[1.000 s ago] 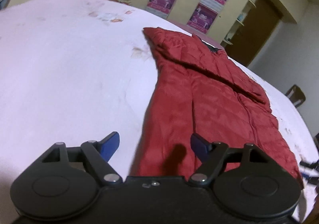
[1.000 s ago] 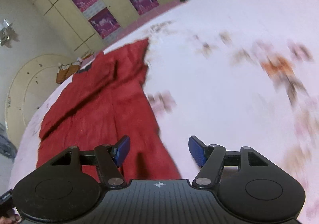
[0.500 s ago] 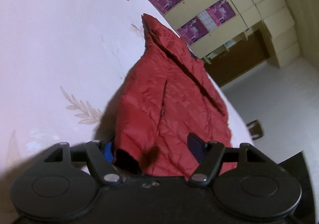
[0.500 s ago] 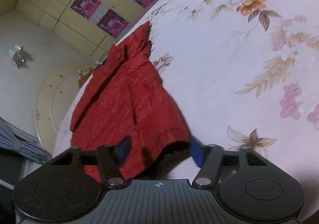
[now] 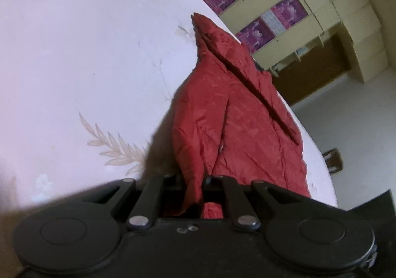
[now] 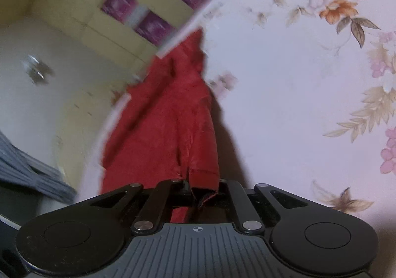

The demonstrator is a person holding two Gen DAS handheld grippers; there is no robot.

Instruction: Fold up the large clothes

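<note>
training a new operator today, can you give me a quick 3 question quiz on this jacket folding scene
1. True or false: the left gripper is shut on the hem of the red quilted jacket.
2. Multiple choice: the right gripper is (A) open above the jacket, (B) shut on the jacket's hem, (C) resting on bare sheet.
3. Short answer: what does the jacket lie on?

Key
1. True; red fabric is pinched between its closed fingers.
2. B; the hem edge is bunched between the closed fingers.
3. A pale floral-print bedsheet.
</note>
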